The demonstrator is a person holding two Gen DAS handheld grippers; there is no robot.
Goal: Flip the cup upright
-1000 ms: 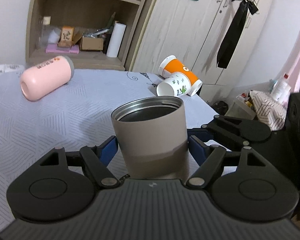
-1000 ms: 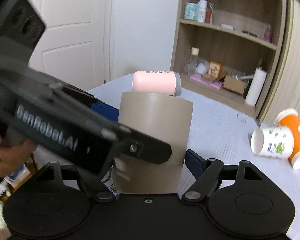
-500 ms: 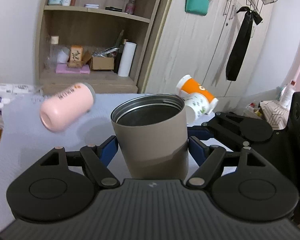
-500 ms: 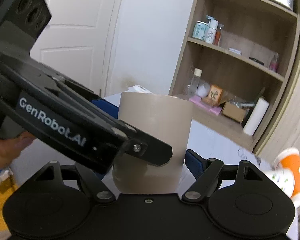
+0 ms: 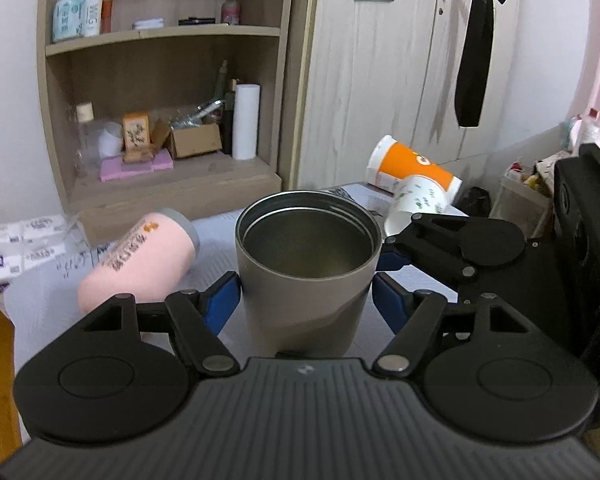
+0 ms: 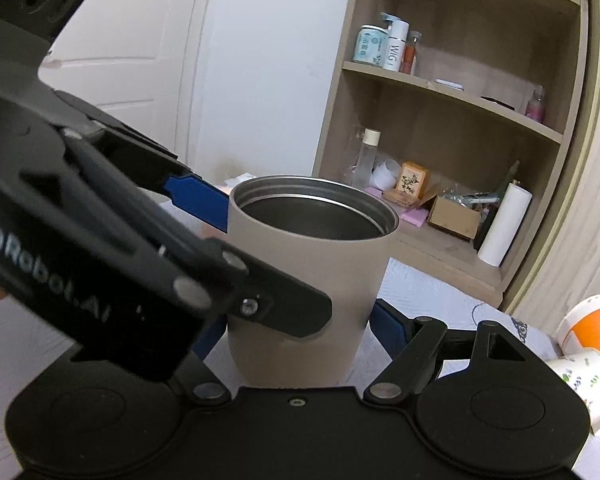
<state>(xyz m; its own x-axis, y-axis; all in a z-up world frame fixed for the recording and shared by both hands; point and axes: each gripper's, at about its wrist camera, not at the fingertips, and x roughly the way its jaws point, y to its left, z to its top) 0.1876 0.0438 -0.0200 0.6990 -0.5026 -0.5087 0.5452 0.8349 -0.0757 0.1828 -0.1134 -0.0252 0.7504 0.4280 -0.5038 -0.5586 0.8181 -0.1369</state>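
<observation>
A taupe steel-lined cup (image 5: 306,280) stands upright, mouth up, between both pairs of blue-padded fingers. My left gripper (image 5: 306,296) holds its lower body from the near side. My right gripper (image 6: 300,328) clasps the same cup (image 6: 312,280) from the other side; its body shows in the left wrist view (image 5: 460,248). The left gripper's arm (image 6: 100,240) crosses the right wrist view and hides the cup's left side. Whether the cup's base touches the table is hidden.
A pink tumbler (image 5: 140,256) lies on its side on the white-clothed table (image 5: 40,300) at the left. An orange paper cup (image 5: 412,168) and a white printed paper cup (image 5: 416,204) lie tipped at the far right. A wooden shelf unit (image 5: 160,80) and wardrobe (image 5: 380,80) stand behind.
Both grippers kept their hold on the cup while the views tilted upward and then down again; the cup's open mouth now shows in the right wrist view too.
</observation>
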